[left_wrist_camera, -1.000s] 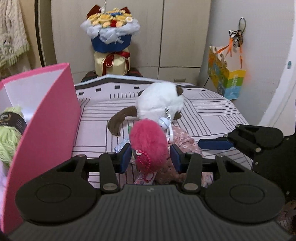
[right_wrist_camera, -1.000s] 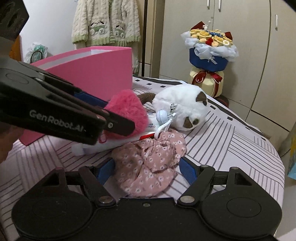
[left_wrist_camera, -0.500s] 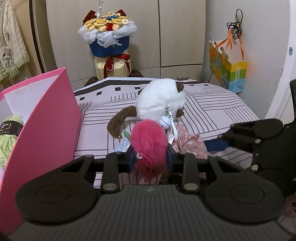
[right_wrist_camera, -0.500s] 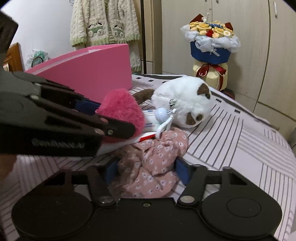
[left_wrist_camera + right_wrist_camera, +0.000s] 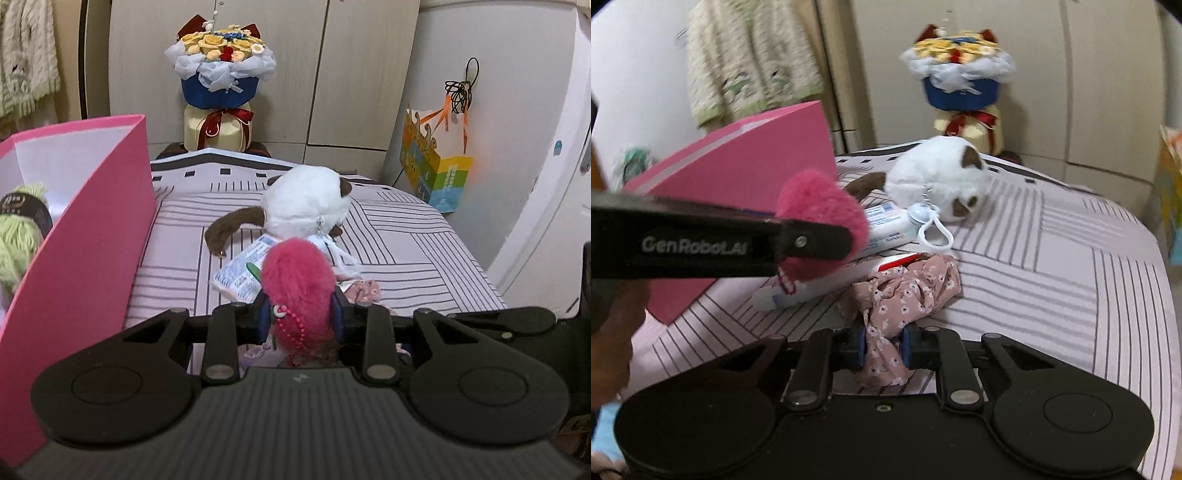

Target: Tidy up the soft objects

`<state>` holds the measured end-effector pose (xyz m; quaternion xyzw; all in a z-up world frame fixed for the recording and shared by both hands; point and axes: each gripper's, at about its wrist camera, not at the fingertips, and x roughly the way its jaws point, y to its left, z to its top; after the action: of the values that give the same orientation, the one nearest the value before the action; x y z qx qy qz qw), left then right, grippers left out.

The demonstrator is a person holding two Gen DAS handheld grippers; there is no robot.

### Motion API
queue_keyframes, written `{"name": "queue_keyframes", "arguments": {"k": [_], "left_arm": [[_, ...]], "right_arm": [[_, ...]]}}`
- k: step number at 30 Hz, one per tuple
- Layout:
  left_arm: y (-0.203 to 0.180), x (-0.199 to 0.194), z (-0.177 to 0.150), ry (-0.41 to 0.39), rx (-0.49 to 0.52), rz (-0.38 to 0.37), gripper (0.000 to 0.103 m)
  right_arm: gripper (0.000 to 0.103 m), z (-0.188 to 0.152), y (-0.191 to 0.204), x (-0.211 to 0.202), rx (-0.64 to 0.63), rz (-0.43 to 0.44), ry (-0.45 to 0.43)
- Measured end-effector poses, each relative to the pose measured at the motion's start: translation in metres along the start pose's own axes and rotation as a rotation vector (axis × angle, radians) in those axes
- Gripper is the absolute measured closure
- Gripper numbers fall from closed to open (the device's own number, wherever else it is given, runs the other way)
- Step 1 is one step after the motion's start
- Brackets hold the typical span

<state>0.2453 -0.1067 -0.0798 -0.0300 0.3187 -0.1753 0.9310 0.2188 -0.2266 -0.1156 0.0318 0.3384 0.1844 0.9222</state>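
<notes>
A: Condition of the left gripper [image 5: 300, 320]?

B: Closed on the pink fluffy pompom [image 5: 297, 284]. The blue pads press into the fur on both sides. The pompom is a rounded oval, long-piled, with its long axis upright and a string of pink beads [image 5: 291, 328] hanging from its lower end. Its underside is hidden behind the gripper body.

A: And the right gripper [image 5: 882, 345]?

B: Its jaws have just been closing. They now pinch the floral scrunchie [image 5: 905, 291], a thin, gathered, dusty-pink fabric. The bunched part lies ahead of the pads on the striped bedspread [image 5: 1052, 280], with its length running away from the gripper, and a small fold hangs behind them. The right-wrist view is motion-blurred, so the print detail is unclear.

A: Positions relative to the white plush toy [image 5: 304, 205]?

B: Pompom and scrunchie are both on the near side of it. A printed soft packet [image 5: 242, 269] lies between the pompom and the plush, partly covered. The plush is round with short fur and a brown tail [image 5: 231, 229] curving toward the pink box [image 5: 85, 236]. The box stands well to the plush's left, with green yarn [image 5: 14, 240] inside it, cut off by the frame edge.
</notes>
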Motion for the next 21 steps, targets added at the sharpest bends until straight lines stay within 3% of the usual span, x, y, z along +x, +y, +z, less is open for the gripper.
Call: {"name": "queue_keyframes", "arguments": {"k": [8,12,21], "left_arm": [[0.006,-0.018,-0.007,-0.011,-0.040,-0.025,0.073],[0.010,-0.027,-0.010,-0.019,-0.061,-0.038,0.073],[0.014,-0.053,-0.019,-0.007,-0.056,-0.079,0.072]], "right_arm": [[0.083,-0.008,0.011,-0.020,0.042,-0.065,-0.039],[0.083,-0.010,0.020,-0.030,-0.002,-0.150,-0.067],[0.083,-0.016,0.026,-0.066,0.025,-0.203,-0.113]]}}
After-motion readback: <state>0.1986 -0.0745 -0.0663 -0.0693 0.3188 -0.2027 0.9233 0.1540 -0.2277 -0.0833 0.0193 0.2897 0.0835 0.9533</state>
